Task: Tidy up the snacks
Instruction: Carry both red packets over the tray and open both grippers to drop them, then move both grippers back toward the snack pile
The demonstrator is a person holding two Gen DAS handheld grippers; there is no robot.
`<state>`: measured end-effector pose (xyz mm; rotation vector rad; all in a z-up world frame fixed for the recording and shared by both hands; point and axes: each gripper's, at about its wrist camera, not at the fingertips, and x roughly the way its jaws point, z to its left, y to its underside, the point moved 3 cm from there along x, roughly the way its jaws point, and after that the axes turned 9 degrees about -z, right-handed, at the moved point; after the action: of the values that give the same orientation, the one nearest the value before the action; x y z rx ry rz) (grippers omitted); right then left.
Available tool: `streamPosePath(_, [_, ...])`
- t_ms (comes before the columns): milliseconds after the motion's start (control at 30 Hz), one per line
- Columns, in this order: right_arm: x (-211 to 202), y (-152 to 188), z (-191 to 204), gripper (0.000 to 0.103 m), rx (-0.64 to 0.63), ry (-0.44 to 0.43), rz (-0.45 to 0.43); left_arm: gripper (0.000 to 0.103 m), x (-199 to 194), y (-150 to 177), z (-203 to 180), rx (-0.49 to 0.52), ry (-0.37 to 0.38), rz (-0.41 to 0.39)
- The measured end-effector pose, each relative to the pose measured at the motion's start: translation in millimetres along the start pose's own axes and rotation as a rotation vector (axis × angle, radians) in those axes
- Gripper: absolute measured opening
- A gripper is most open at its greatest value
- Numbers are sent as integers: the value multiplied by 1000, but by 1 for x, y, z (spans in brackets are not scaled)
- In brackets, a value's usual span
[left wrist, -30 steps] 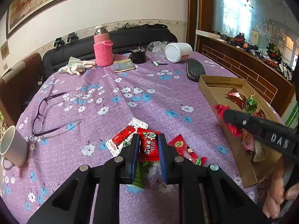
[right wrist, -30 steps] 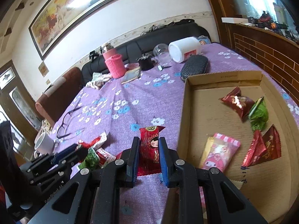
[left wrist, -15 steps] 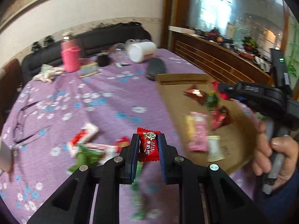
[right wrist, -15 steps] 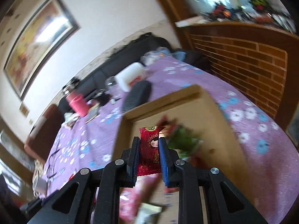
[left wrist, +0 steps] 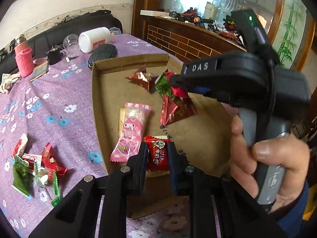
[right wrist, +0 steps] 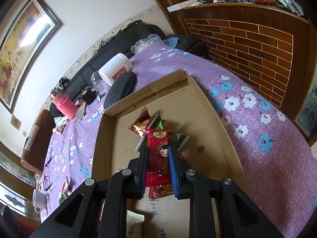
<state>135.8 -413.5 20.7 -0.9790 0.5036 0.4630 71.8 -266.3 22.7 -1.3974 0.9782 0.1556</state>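
My left gripper (left wrist: 157,153) is shut on a small red snack packet (left wrist: 158,154) and holds it over the near end of the cardboard tray (left wrist: 95,103). My right gripper (right wrist: 157,154) is shut on a red packet with a doll face (right wrist: 158,148), above the far part of the tray (right wrist: 214,123); it also shows in the left wrist view (left wrist: 174,82). In the tray lie a pink packet (left wrist: 131,130), dark red packets (left wrist: 174,109) and a green one (left wrist: 163,84). Several loose snacks (left wrist: 37,168) lie on the purple tablecloth left of the tray.
Behind the tray are a black case (left wrist: 102,53), a white jar on its side (left wrist: 95,38), a clear cup (left wrist: 69,43), a pink sleeved bottle (left wrist: 23,59). Glasses (right wrist: 49,172) and a white mug (right wrist: 38,200) sit at the table's left. A brick-pattern wooden counter (right wrist: 247,35) stands right.
Both grippers have swung right from the tablecloth to over the tray, each still holding its packet. The right gripper has moved toward the far snacks in the tray.
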Motion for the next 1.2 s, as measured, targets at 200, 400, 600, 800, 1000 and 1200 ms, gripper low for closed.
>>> streamPosePath(200, [4,4,3,22,-13,-2,21,19,7,7,7,-16,2,14])
streamPosePath(400, [4,7,9,23,-34,-3,27,19,1,6,3,11,-13,-13])
streamPosePath(600, [2,5,8,29,-30,4,18,31,-3,6,0,21,-13,-21])
streamPosePath(800, [-6,1,8,29,-20,-4,-28,31,-14,1,1,15,-18,-37])
streamPosePath(1000, [-11,0,13,29,-23,-24,-66,32,-25,-4,8,1,-32,-38])
streamPosePath(1200, [-18,2,31,33,-70,-102,-98,32,-40,-7,30,-40,-68,-29])
